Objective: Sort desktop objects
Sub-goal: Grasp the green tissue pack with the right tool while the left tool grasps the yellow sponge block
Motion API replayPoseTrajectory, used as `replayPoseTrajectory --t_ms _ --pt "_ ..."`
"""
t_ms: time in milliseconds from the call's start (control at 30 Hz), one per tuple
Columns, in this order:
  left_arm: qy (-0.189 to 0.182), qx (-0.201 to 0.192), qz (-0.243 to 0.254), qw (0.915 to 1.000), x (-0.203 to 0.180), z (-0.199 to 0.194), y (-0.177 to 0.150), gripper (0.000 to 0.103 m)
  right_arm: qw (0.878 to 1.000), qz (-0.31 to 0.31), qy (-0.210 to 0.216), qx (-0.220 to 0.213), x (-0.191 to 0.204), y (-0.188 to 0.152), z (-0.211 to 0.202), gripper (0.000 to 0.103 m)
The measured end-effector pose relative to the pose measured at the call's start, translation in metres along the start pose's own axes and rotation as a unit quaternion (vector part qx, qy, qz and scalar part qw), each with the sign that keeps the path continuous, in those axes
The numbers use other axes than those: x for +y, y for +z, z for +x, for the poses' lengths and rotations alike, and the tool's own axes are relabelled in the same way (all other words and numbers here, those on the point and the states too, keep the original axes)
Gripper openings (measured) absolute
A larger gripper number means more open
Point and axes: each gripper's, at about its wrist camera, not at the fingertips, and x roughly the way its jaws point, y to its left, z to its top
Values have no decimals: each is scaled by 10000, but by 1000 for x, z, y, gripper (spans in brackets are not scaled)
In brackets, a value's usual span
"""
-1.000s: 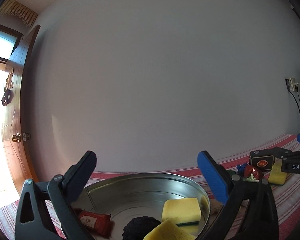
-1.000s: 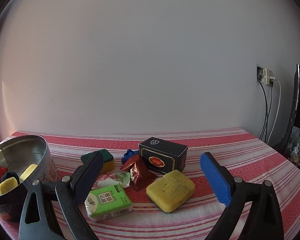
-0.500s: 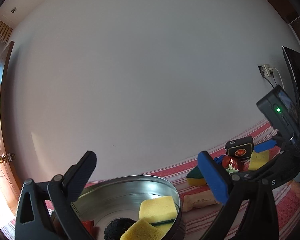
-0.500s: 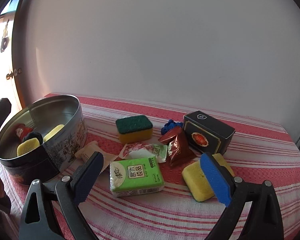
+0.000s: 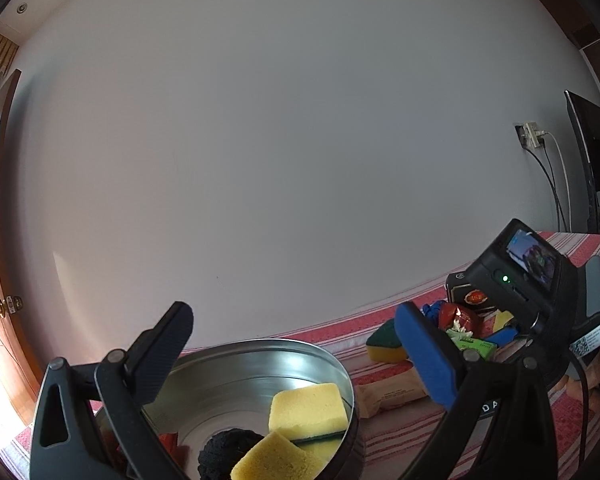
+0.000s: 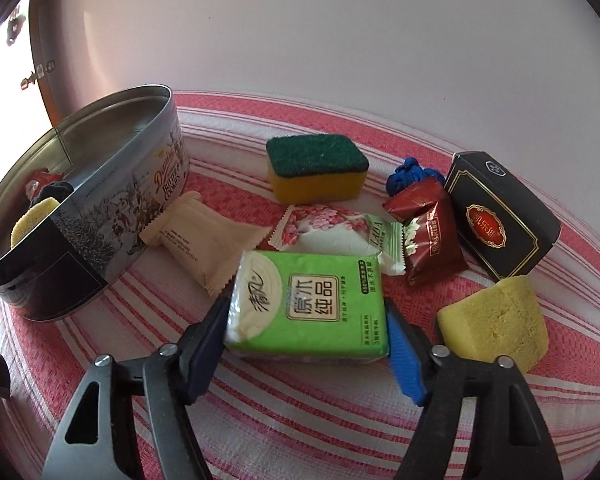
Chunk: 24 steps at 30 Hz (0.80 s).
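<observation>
A green tissue pack (image 6: 308,292) lies on the red-striped cloth (image 6: 300,408). My right gripper (image 6: 308,320) points down at it, its jaws closing, and both blue pads touch the pack's short sides. The left wrist view shows the same pack (image 5: 474,346) under the right gripper's camera body (image 5: 520,272). My left gripper (image 5: 292,316) hangs open over the round cookie tin (image 5: 260,346), with nothing between its fingers. Inside the tin (image 6: 112,208) lie two yellow sponges (image 5: 308,404), a black ball (image 5: 228,448) and a red wrapper.
Around the pack lie a beige packet (image 6: 204,240), a floral packet (image 6: 340,232), a dark red packet (image 6: 428,232), a green-topped sponge (image 6: 316,168), a blue bundle (image 6: 408,172), a black box (image 6: 500,216) and a yellow sponge (image 6: 496,328). A wall stands behind the table.
My right gripper has come down and tilted over the green tissue pack, and its jaws have narrowed from wide open onto the pack's sides. The left gripper has only turned a little.
</observation>
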Motion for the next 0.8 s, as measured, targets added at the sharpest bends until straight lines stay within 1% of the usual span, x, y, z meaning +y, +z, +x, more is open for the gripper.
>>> replayPoseTrajectory --t_ms 67,100,233,333,433,600,633,700,800 --pt "-4 51 -7 10000 0 2 0 102 9998 129 124 16 -5 0 0 74" --pt "-5 71 -8 10000 0 3 0 102 9996 196 185 23 -8 -1 1 72" --pt "-18 115 -9 9999 -1 4 -1 102 9989 370 265 -115 -15 -2 -5 71" --pt "-41 133 34 9999 -3 6 -1 102 9984 403 224 -320 -19 -5 -16 71" --pt "-93 107 119 9998 -8 5 -1 102 9969 465 135 -619 -26 -9 -31 71" --pt "21 -1 232 9997 -19 1 2 102 9907 742 -178 -1122 -46 -11 -56 71" --pt "-38 34 166 9998 -22 1 4 102 9883 844 -218 -1249 -50 -9 -61 71" --pt "-335 200 -16 9992 -30 3 10 102 9814 1036 -405 -1562 -58 -10 -73 71" --pt "-663 443 -232 9965 -46 12 21 102 9649 1157 -1147 -2058 -70 -15 -93 71"
